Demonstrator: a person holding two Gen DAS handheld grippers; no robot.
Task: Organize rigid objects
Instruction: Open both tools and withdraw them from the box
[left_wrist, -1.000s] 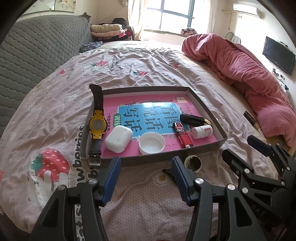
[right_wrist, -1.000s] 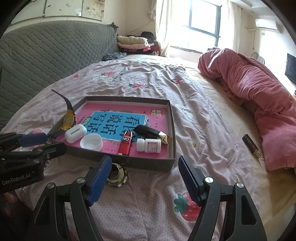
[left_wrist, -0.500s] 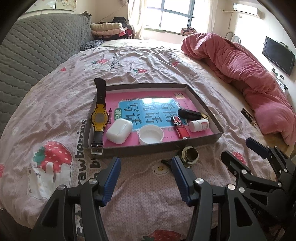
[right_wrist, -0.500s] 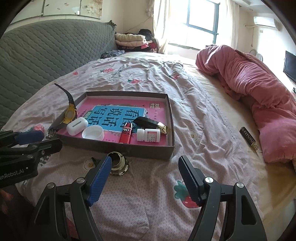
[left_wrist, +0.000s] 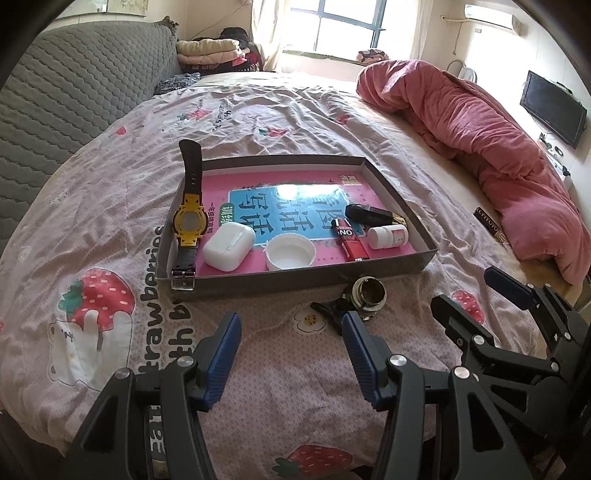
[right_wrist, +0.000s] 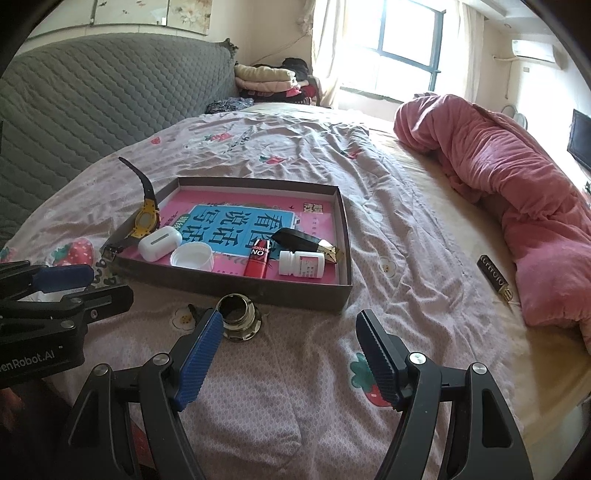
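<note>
A shallow brown box tray (left_wrist: 391, 186) (right_wrist: 343, 218) with a pink floor lies on the bed. In it are a yellow watch (left_wrist: 189, 221), a white earbud case (left_wrist: 229, 246), a white lid (left_wrist: 291, 253), a red lighter (left_wrist: 351, 240), a white pill bottle (left_wrist: 388, 236) and a black clip (left_wrist: 371, 215). A metal ring fitting (left_wrist: 367, 295) (right_wrist: 238, 316) and a small black clip (left_wrist: 327, 310) lie on the sheet just in front of the tray. My left gripper (left_wrist: 291, 354) is open and empty, short of them. My right gripper (right_wrist: 291, 363) is open and empty, right of the fitting.
A pink blanket (left_wrist: 480, 122) is heaped along the right of the bed. A small dark bar-shaped object (right_wrist: 495, 277) lies on the sheet beside it. A grey quilted headboard (right_wrist: 92, 92) stands at left, with folded clothes (right_wrist: 266, 79) at the far end.
Both grippers have drawn back from the tray and risen a little; the tray and the metal fitting now look farther away. Both stay open and empty.
</note>
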